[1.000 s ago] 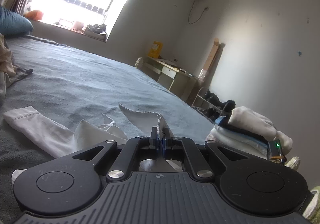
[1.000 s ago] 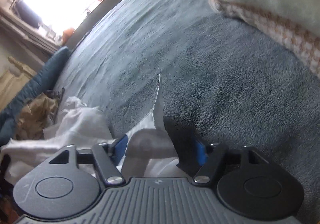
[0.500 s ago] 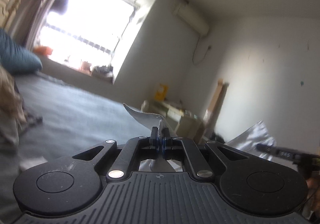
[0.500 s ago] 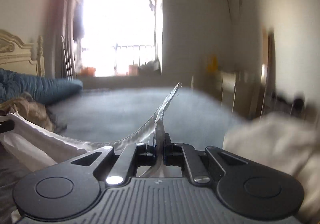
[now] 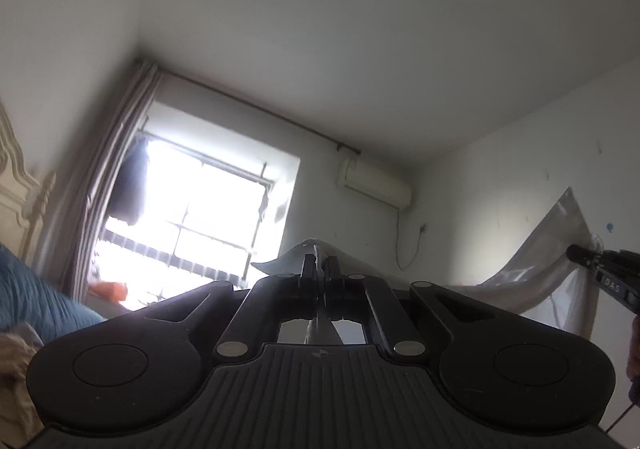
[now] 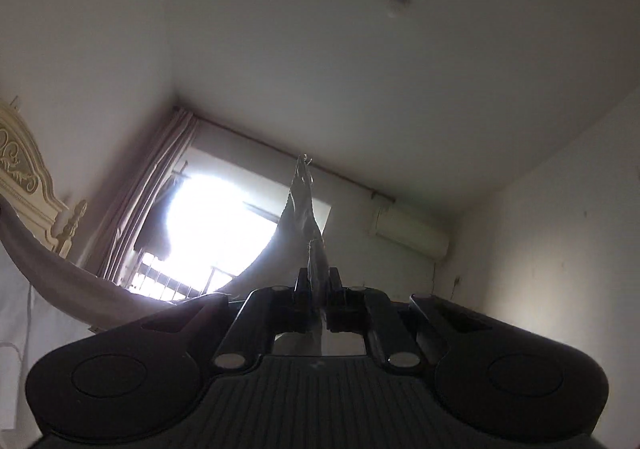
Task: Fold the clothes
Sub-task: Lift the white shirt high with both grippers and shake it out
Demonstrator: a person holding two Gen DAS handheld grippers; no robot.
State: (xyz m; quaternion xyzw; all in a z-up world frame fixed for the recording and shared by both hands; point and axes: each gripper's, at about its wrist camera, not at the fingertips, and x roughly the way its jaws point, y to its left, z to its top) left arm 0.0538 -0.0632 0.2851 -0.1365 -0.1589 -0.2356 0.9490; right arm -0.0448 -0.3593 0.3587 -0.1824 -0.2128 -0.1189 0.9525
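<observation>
A thin white garment (image 5: pixel 532 281) of soft, limp cloth is seen stretched in the air between the two claws, sagging in a shallow curve with creased, slightly translucent folds. The left claw (image 5: pixel 320 269), of matte black plastic with ribbed housing, is clamped on one edge of the cloth; a small pointed flap is pushed up above its tips. The right claw (image 6: pixel 318 281) has just been closing and is now pinched on another edge, from which a narrow twisted peak of fabric stands up past the tips. In the left wrist view the right claw is seen at the far right, with the garment hanging below it. Both claws are tilted upward toward a pale ceiling (image 6: pixel 320 49), a bright barred window (image 5: pixel 192 225) and a wall-mounted air conditioner (image 5: pixel 374 185).
</observation>
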